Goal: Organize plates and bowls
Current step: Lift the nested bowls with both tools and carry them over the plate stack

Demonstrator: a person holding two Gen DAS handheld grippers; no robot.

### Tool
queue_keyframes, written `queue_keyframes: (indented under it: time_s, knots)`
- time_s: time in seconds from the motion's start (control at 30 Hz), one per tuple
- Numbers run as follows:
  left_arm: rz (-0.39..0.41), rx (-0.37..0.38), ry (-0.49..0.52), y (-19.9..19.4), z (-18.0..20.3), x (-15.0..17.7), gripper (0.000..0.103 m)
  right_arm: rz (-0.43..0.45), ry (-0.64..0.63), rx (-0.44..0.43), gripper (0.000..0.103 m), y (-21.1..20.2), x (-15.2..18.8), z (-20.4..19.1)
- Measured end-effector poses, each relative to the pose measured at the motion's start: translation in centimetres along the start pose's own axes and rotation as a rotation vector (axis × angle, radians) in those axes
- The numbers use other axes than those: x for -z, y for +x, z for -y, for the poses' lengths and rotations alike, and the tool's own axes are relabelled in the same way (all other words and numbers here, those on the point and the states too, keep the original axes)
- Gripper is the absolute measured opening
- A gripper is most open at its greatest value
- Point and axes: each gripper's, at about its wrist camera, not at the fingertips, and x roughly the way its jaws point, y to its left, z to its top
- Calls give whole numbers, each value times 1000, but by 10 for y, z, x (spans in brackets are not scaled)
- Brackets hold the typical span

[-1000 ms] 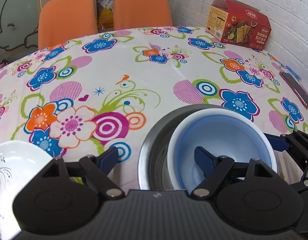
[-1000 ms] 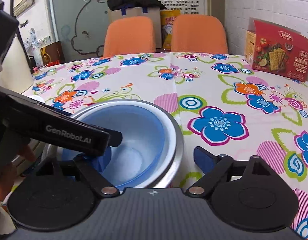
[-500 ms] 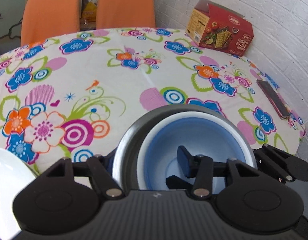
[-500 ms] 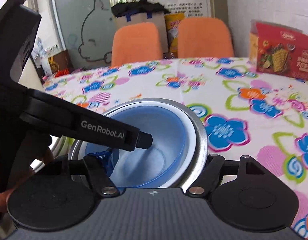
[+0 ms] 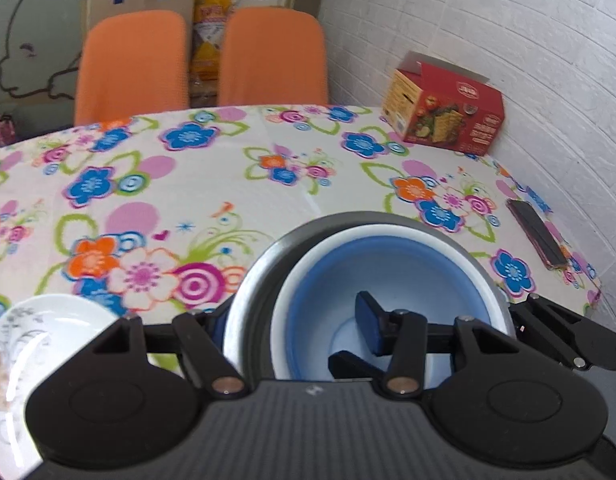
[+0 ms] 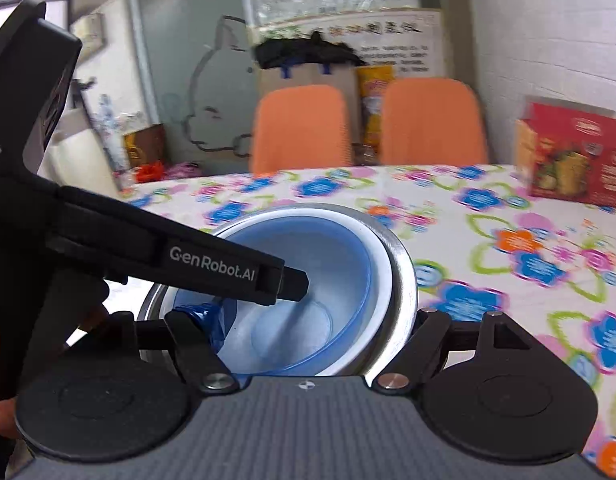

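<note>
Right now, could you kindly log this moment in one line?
left gripper: shut on nested bowls | right gripper: shut on opposite rim | white plate: on table

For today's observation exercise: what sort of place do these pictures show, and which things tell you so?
Probably an office break or meeting room used for dining: a table under a floral tablecloth, two orange chairs at its far side, and a notice poster beside a glass partition.

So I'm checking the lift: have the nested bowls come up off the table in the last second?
Cannot tell: the metal bowl and blue bowl stay framed alike, while the red box drops lower in view.
</note>
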Motion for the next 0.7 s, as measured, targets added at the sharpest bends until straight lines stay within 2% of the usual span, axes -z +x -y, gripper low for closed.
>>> queue_keyframes:
  time_s: [0.17,0.33,0.5,0.7]
  knots:
    - [71,-180,-73,-52,-64,4,50,30,-55,-193,63,30,-17,-61]
    - [58,-294,-160,-67,-122,24,51,-39,-76,-317,63,66,-15,-105]
    - [-6,-292,-226,-48,-157,47,51,-137,-69,-330,64,91,-2,-121]
    - [-9,-256,-220,-34,-166,56,52,-170,-74,-297,66,101,7,-125]
